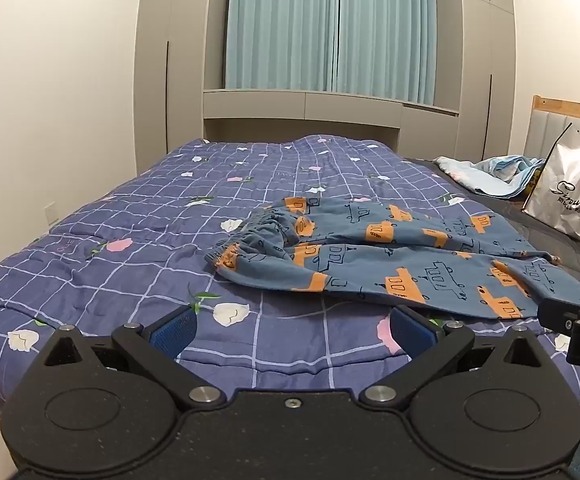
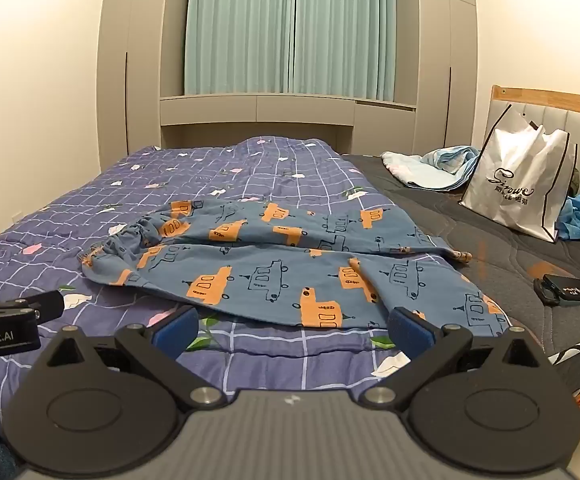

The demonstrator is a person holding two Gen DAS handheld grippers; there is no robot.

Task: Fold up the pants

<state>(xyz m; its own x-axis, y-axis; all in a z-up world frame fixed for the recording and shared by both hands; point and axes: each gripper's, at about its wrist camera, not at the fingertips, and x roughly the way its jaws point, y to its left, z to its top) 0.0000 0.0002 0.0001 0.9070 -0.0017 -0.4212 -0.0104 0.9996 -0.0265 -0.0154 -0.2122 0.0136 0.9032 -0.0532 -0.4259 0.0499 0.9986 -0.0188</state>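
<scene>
Blue pants [image 1: 390,256] with an orange and black car print lie rumpled on the purple checked quilt [image 1: 129,224]. Their elastic waistband is at the left and the legs run to the right. In the right wrist view the pants [image 2: 281,264] lie across the middle. My left gripper [image 1: 294,330] is open and empty, just short of the near edge of the pants. My right gripper [image 2: 292,330] is open and empty, its right fingertip [image 2: 408,330] over the near leg hem. Each gripper shows at the edge of the other's view.
A white shopping bag [image 2: 522,184] stands at the right by the padded headboard [image 2: 562,120]. A light blue blanket [image 2: 434,168] lies behind it. A small dark case [image 2: 568,290] rests on the grey mattress [image 2: 502,256]. Cabinets and curtains lie beyond the bed.
</scene>
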